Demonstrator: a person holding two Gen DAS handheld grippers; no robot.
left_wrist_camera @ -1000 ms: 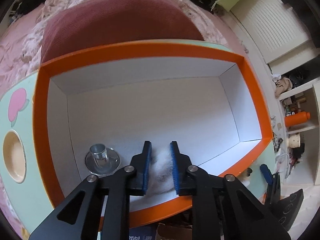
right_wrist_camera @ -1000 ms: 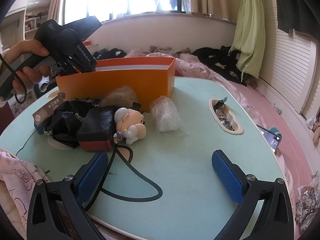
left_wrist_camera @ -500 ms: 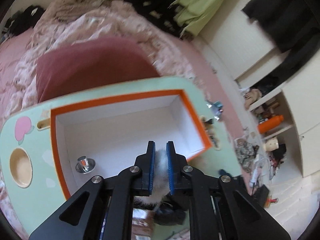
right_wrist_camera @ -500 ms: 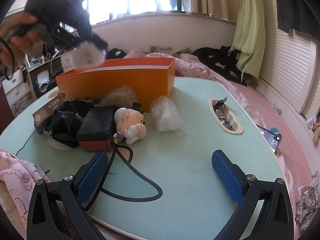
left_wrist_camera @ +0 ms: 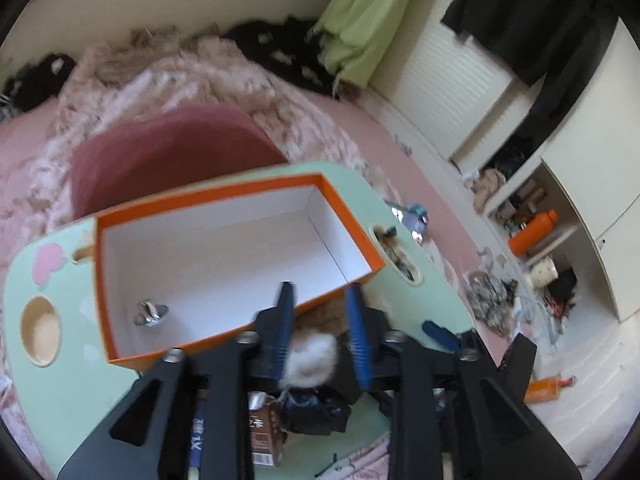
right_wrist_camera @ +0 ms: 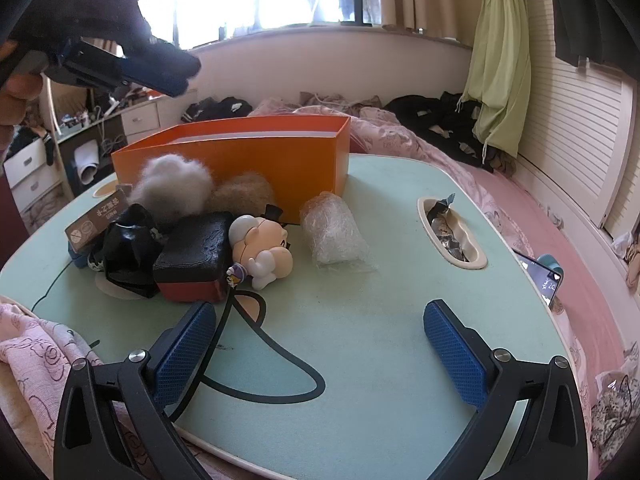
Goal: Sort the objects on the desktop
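My left gripper (left_wrist_camera: 320,292) hovers high above the near wall of the orange box (left_wrist_camera: 240,196), and its jaws are opening. The grey-white fluffy ball (left_wrist_camera: 312,360) shows between the fingers but free of the pads. In the right wrist view that ball (right_wrist_camera: 172,188) is far below the left gripper (right_wrist_camera: 176,68), at the pile outside the box (right_wrist_camera: 240,160), beside a brown fluffy ball (right_wrist_camera: 244,192). A small metal piece (left_wrist_camera: 151,313) lies inside the box. My right gripper (right_wrist_camera: 318,312) stands open and empty low over the green table (right_wrist_camera: 380,320).
In front of the box lie a toy figurine (right_wrist_camera: 260,248), a black-and-red case (right_wrist_camera: 192,256), a crumpled black bag (right_wrist_camera: 128,248), a bubble-wrap roll (right_wrist_camera: 334,236) and a black cable (right_wrist_camera: 280,356). A table recess (right_wrist_camera: 448,232) holds wrappers. A phone (right_wrist_camera: 544,280) stands off the right edge.
The left gripper rose out of the box and drew back with the fluffy ball, then its jaws parted and the ball dropped to the pile outside the box. The right gripper stayed still.
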